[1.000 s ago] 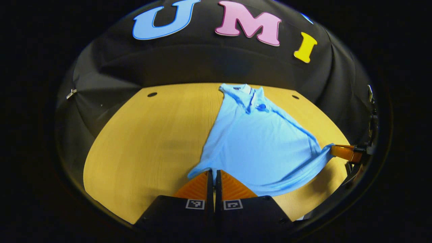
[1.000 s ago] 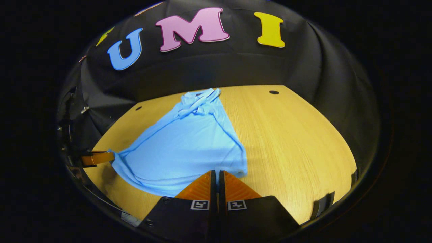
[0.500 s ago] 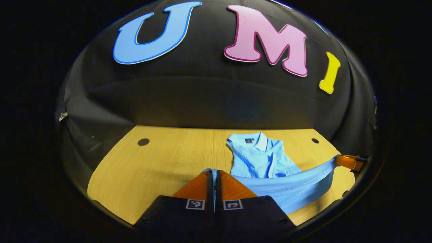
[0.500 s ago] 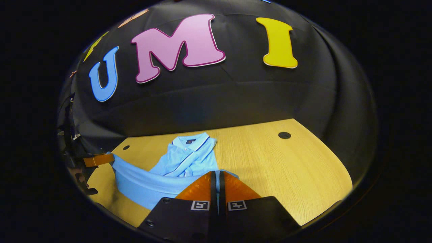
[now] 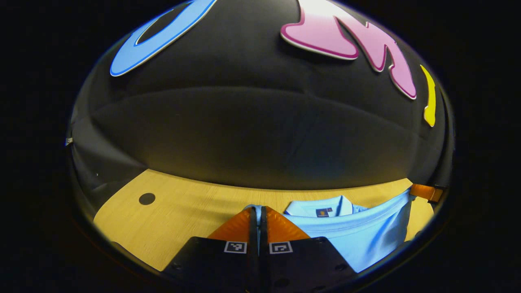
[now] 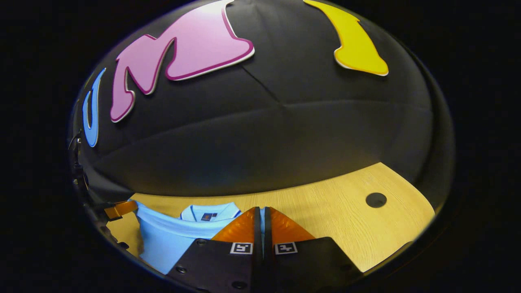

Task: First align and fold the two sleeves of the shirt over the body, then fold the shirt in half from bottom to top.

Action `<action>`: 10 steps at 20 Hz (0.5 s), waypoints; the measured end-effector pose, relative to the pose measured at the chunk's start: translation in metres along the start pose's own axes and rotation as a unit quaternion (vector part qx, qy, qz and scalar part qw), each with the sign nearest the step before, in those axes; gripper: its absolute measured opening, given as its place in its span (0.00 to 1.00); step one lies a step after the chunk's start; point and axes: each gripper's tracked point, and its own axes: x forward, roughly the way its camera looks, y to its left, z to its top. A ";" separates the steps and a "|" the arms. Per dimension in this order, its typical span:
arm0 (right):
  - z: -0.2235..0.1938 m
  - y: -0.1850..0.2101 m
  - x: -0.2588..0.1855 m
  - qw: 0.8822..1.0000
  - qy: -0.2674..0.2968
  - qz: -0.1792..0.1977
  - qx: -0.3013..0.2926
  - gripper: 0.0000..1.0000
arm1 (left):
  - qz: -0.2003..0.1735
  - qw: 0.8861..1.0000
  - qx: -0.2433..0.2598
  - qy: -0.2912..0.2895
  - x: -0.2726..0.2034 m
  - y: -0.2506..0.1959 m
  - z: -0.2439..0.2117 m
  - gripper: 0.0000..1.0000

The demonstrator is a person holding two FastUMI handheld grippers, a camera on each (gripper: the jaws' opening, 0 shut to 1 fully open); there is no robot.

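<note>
We see left gripper [image 5: 258, 212] pinched on shirt [image 5: 358, 236] hem | right gripper [image 6: 260, 212] pinched on hem too | hem stretched between them, raised over collar [image 5: 317, 208] | shirt on tabletop [image 5: 191, 211]

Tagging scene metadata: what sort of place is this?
Likely a staged recording booth, not a home: a black cloth wall behind a bare wooden table with round holes, on which a light blue polo shirt is being folded.
</note>
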 end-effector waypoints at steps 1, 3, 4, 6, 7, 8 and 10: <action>-0.003 -0.002 0.015 1.000 0.002 -0.001 -0.001 0.05 | 0.009 1.000 -0.005 -0.004 0.011 0.003 0.001 0.06; -0.012 -0.003 0.041 1.000 0.008 -0.005 0.002 0.05 | 0.029 0.999 -0.011 -0.011 0.027 0.010 -0.001 0.06; -0.014 -0.004 0.051 1.000 0.009 -0.007 0.007 0.05 | 0.033 0.999 -0.008 -0.012 0.032 0.013 -0.003 0.06; -0.021 -0.004 0.068 1.000 0.016 -0.011 0.014 0.05 | 0.041 0.999 0.006 -0.008 0.040 0.019 -0.008 0.06; -0.026 -0.003 0.074 1.000 0.022 -0.013 0.016 0.05 | 0.042 0.999 0.006 -0.005 0.039 0.016 -0.010 0.05; -0.030 -0.002 0.078 0.999 0.029 -0.014 0.019 0.05 | 0.045 0.999 0.000 -0.005 0.039 0.016 -0.011 0.06; -0.038 -0.004 0.083 0.999 0.037 -0.020 0.021 0.05 | 0.047 0.999 0.001 -0.004 0.038 0.016 -0.007 0.06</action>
